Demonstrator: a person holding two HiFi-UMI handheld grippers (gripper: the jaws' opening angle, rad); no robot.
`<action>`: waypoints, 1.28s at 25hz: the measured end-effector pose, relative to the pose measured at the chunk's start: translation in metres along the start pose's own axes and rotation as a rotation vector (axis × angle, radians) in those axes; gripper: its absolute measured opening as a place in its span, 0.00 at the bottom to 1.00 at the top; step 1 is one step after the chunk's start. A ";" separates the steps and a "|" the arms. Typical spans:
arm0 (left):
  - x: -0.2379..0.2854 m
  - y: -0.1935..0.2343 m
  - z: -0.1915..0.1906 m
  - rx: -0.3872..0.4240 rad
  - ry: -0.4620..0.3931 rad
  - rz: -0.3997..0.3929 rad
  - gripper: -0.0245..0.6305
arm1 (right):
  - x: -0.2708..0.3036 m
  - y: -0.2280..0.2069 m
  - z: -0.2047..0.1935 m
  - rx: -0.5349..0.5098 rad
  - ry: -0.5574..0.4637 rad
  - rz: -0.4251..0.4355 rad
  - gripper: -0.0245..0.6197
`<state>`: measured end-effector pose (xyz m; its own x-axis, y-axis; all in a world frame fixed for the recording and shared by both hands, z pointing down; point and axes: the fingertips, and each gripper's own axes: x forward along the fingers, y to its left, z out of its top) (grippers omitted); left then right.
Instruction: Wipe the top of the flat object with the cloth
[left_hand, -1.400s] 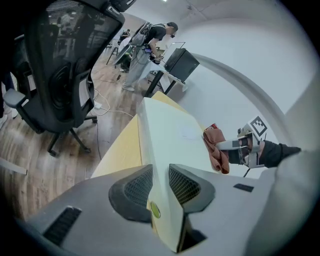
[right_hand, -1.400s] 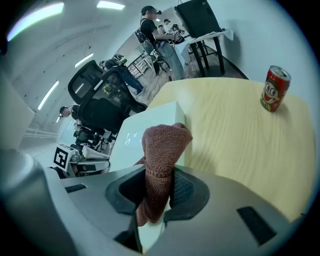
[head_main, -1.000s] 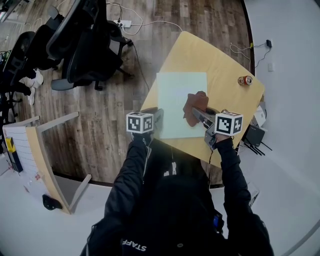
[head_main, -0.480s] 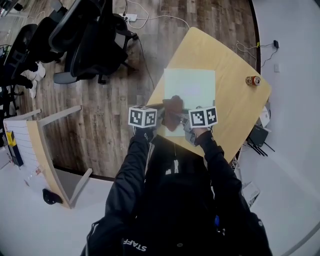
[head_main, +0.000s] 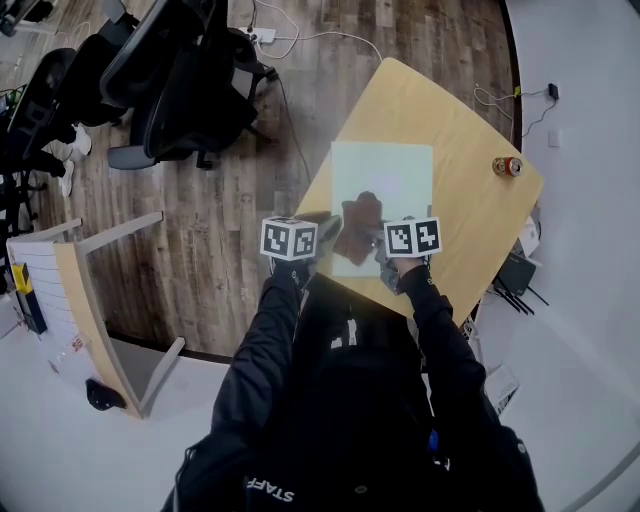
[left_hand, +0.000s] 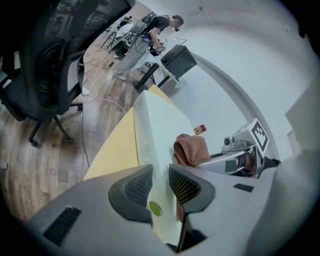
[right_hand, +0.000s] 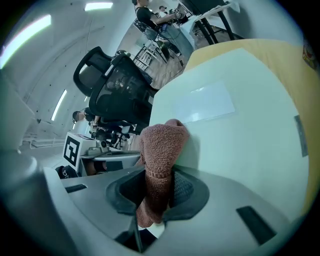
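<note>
Cloth: brown terry cloth (head_main: 360, 217), bunched; its free end rests on the near left part of the pale green board (head_main: 395, 175).
Board: lies flat on the yellow worktop (head_main: 470, 215), with its long axis running away from the person and its near left edge by the worktop's edge.
Right hand-held gripper (right_hand: 159, 192): jaws closed on the cloth, which fills the gap between the pads and folds forward onto the board.
Left hand-held gripper (left_hand: 159, 182): jaws set fairly wide with the board's near left edge between the pads. They appear to clamp it, probably to steady it.
Key relation: almost all the bare board lies ahead of the right hand-held gripper and to its right. The stroke probably has to go forward along the long axis, away from the left hand-held gripper just beside it.
Nearer hand: the right one, which already has the cloth on the surface.
Containers: one drink can (head_main: 507, 166) stands on the far right of the worktop, well apart from the board. Its contents cannot be seen.
</note>
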<state>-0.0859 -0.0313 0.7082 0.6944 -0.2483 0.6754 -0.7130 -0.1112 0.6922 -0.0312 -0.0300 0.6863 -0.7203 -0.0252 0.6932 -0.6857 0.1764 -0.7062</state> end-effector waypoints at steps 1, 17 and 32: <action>0.000 -0.001 0.000 0.000 0.002 -0.004 0.22 | -0.003 -0.003 -0.001 0.000 0.003 -0.007 0.20; 0.002 -0.001 0.000 0.007 0.006 0.000 0.22 | -0.074 -0.070 -0.005 0.016 -0.049 -0.135 0.20; 0.001 -0.001 -0.001 0.024 0.010 0.040 0.22 | -0.149 -0.108 -0.001 0.048 -0.170 -0.213 0.20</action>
<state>-0.0844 -0.0309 0.7084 0.6658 -0.2431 0.7054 -0.7426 -0.1239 0.6582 0.1500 -0.0439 0.6594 -0.5636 -0.2219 0.7957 -0.8250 0.1031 -0.5556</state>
